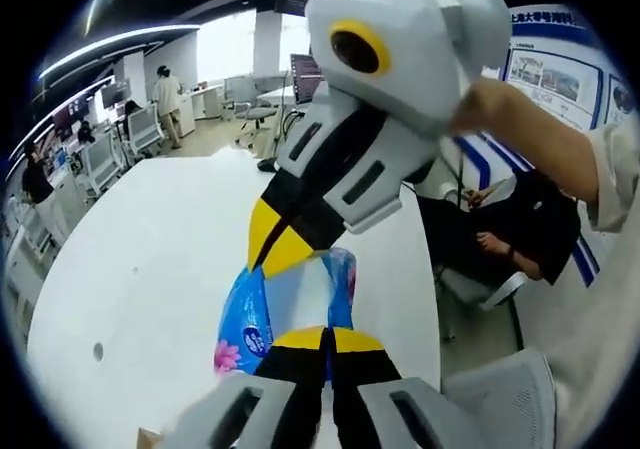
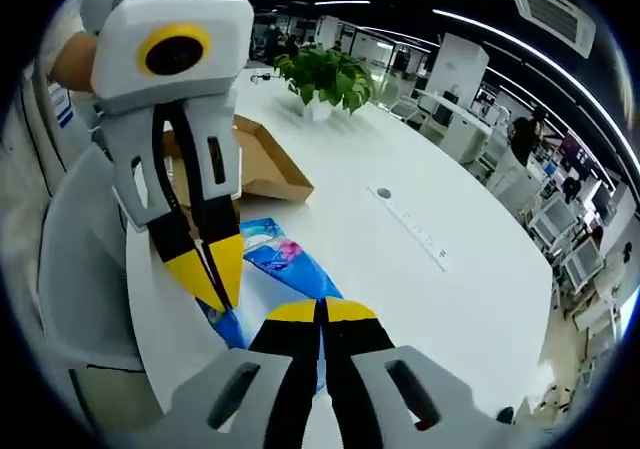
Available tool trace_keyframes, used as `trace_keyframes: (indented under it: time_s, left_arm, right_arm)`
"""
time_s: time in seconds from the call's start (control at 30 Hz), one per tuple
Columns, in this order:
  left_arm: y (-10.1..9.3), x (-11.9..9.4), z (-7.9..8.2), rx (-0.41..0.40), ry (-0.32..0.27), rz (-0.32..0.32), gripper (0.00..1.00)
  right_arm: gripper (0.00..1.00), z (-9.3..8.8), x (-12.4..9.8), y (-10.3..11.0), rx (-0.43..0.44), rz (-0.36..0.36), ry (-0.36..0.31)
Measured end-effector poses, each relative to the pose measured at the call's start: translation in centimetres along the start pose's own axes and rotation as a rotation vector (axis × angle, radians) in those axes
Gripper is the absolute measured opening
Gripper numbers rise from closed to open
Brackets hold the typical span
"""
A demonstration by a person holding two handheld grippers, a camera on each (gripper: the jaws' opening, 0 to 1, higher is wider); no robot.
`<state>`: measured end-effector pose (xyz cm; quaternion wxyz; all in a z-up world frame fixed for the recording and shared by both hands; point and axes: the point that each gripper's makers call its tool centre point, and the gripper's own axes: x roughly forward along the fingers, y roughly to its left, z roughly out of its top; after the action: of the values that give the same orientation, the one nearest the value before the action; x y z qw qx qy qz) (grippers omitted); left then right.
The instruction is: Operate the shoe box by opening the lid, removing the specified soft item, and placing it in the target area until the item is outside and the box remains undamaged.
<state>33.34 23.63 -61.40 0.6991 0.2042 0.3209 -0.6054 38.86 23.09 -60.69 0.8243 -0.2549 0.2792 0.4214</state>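
Both tongs are clamped on the same blue packet (image 1: 250,319): my left gripper (image 1: 325,341) has its jaws pressed together on one end of it, my right gripper (image 2: 322,314) pinches the other end, and each shows in the other's view as a grey body with yellow-and-black tips. I'm holding the packet just over the white table (image 1: 150,269), near its edge (whether it touches the top, I can't tell). As I read it, the job is mostly done: the item is out, and the brown box (image 2: 262,159) sits open behind it on the table, flaps spread, no tears visible. Left to do: set it down and let go. It's a soft, shiny plastic pack, blue with a pink flower print, pulled taut between the tips.
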Motion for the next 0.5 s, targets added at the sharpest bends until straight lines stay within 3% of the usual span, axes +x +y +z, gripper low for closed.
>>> trace_keyframes:
  time_s: [0.5]
  left_arm:
    - [1.1, 4.7, 0.7, -0.026, 0.031, -0.056, 0.0]
  right_arm:
    - [0.0, -4.2, 0.5, -2.7, 0.044, 0.02, 0.044]
